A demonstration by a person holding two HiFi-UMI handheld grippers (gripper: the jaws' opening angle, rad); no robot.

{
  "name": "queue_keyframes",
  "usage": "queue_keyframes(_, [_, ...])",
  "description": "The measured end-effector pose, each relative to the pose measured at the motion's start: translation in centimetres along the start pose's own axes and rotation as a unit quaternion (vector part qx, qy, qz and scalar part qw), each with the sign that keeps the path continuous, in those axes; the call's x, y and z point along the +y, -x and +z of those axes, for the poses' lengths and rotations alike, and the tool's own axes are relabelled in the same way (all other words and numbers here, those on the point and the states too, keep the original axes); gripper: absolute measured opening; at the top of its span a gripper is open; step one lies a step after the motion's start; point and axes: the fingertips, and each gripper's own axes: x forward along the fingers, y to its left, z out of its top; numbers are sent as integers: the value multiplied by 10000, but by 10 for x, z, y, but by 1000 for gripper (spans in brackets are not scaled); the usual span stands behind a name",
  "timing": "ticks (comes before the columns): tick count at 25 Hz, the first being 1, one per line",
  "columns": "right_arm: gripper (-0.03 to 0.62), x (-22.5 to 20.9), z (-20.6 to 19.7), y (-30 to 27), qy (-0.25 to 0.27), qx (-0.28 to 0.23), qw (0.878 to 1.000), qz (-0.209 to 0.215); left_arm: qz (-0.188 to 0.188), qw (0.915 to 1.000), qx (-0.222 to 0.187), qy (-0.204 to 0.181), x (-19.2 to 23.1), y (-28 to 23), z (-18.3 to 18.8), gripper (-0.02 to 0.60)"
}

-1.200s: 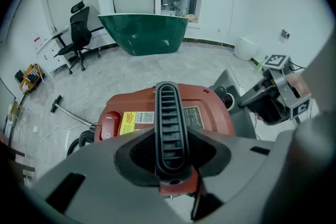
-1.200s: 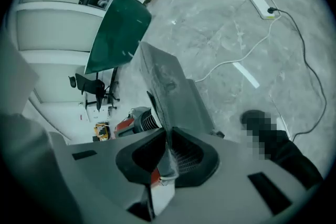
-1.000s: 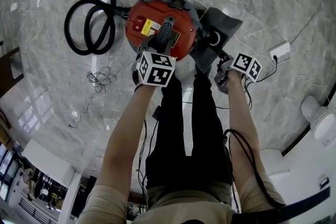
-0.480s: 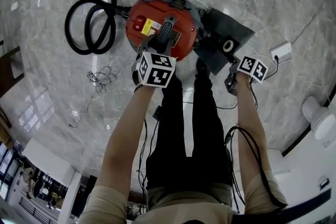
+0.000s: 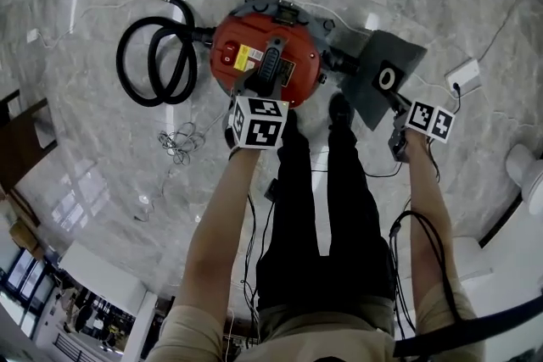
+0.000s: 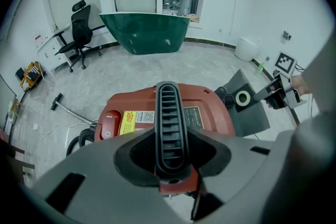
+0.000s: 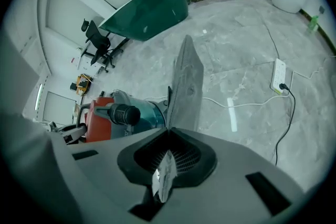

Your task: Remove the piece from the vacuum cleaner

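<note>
On the grey marble floor (image 5: 102, 182), the left gripper's (image 6: 169, 165) jaws clamp the black ribbed handle (image 6: 169, 118) atop the round red vacuum cleaner (image 5: 297, 55). The right gripper's (image 7: 170, 139) jaws have just been closing and pinch an edge of the flat grey piece (image 5: 400, 55), which is held just beside the cleaner.

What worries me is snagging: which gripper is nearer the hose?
Left. The left gripper grips the handle of the vacuum, next to the hose. The right gripper holds the bag past the vacuum's far side.
</note>
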Motion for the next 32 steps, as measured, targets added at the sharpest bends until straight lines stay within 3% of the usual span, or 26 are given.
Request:
queue_keyframes(4, [18,0,3,9,-103,-197,9998,7,-112,9998,-138,124,2,8,0,143])
queue_keyframes(9, [20,0,4,29,-506,-295,9979,270,-309,9958,-136,855,4,46,-9,167])
queue_keyframes(13, [20,4,10,55,-763,-407,9957,326,-401,9951,-240,871,2,74,1,167])
queue_keyframes(21, [20,43,36,97,-539,-470,9962,499,-546,9935,-434,898,-5,132,16,166])
queue_keyframes(32, [20,102,70,177,-615,-807,9880,1163,-618,9918,-746,839,-30,217,55,166])
